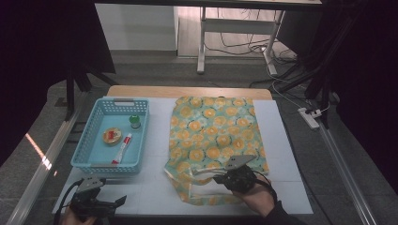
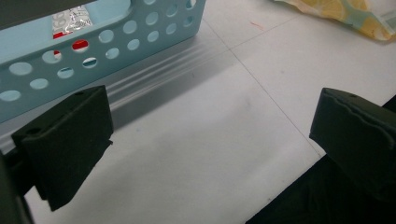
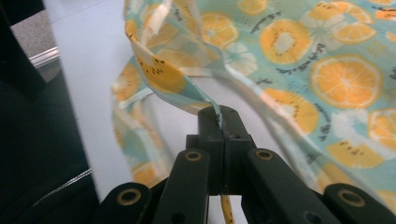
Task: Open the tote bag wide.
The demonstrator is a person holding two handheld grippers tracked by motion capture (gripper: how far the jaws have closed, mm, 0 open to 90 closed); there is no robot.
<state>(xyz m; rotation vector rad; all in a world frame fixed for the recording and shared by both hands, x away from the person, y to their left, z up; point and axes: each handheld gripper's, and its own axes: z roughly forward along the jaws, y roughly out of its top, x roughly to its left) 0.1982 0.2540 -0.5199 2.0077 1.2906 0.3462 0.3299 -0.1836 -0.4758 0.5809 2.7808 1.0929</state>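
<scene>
A white surface [image 1: 155, 187] seen from above. At its left, a light blue basket [image 1: 84, 152] holds a green-capped bottle [image 1: 135, 121], a round tin [image 1: 112, 135] and a tube [image 1: 123, 147]. An orange-print fabric bag [image 1: 213, 136] lies at centre. The right gripper [image 1: 219, 176] pinches the bag's near edge, lifting it. The left gripper [image 1: 119, 201] rests at the near left corner.

The tote bag [image 1: 213, 136], pale teal fabric printed with orange slices, lies flat on the right half of the white table [image 1: 155, 187], its mouth toward the near edge. 1 handle strap [image 3: 175, 81] at its near left corner is lifted off the surface, pinched taut
</scene>
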